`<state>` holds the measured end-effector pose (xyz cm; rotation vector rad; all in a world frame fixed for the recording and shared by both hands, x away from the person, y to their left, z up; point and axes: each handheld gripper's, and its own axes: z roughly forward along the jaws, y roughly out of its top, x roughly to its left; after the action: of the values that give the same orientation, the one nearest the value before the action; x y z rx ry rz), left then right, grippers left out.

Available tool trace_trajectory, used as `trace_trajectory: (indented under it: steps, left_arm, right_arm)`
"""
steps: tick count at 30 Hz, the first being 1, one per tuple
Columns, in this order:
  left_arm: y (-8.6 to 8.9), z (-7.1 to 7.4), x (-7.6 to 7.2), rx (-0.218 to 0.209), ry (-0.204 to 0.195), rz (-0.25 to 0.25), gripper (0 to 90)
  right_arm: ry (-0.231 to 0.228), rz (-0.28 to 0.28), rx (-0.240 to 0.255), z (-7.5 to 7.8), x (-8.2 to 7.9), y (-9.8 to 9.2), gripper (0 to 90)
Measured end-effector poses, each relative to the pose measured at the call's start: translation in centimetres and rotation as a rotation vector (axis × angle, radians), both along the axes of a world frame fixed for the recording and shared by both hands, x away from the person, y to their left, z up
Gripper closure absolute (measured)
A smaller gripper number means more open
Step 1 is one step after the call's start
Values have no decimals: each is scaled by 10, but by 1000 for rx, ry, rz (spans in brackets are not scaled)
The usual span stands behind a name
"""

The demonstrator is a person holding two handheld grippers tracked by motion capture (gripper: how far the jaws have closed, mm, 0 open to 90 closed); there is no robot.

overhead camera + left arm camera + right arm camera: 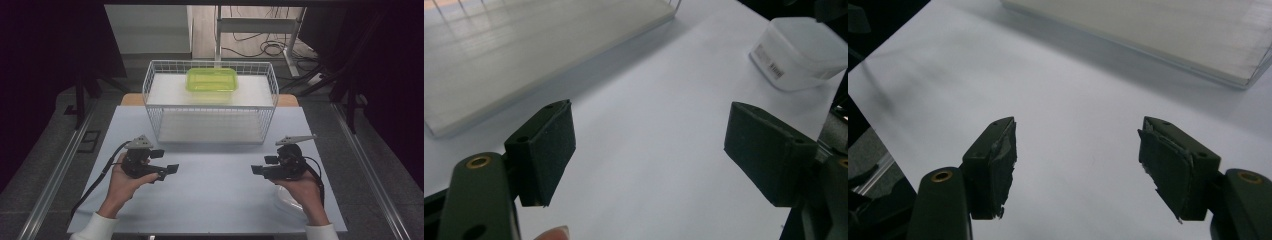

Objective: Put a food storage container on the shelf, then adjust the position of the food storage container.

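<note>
My table (210,200) is covered in a pale sheet and stands on a grey floor (45,150), with metal rails (55,175) running along both sides. Past its far edge I see a light wall panel (145,30), the white legs of a desk (260,25) and loose cables (265,47) on lighter flooring. The room around me is dark on either side.

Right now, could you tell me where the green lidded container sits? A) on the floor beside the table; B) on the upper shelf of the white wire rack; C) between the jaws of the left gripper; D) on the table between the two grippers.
B: the green lidded container rests on the upper shelf of the white wire rack, well beyond both grippers.
</note>
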<state>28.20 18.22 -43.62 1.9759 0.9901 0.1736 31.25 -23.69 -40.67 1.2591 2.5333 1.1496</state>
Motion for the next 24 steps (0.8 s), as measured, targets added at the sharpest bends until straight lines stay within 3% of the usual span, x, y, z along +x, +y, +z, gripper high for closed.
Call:
trace_trajectory:
  steps: [12, 17, 24]
  left_arm:
    - [7, -10, 0, 10, 17, 41, 197]
    - [7, -10, -1, 25, 14, 54, 193]
    - [5, -15, 0, 36, 27, 51, 189]
  right_arm:
    - [29, 22, 2, -14, 0, -1, 339]
    - [26, -4, -19, -15, -1, -10, 365]
    - [33, -67, -49, -14, -5, -32, 480]
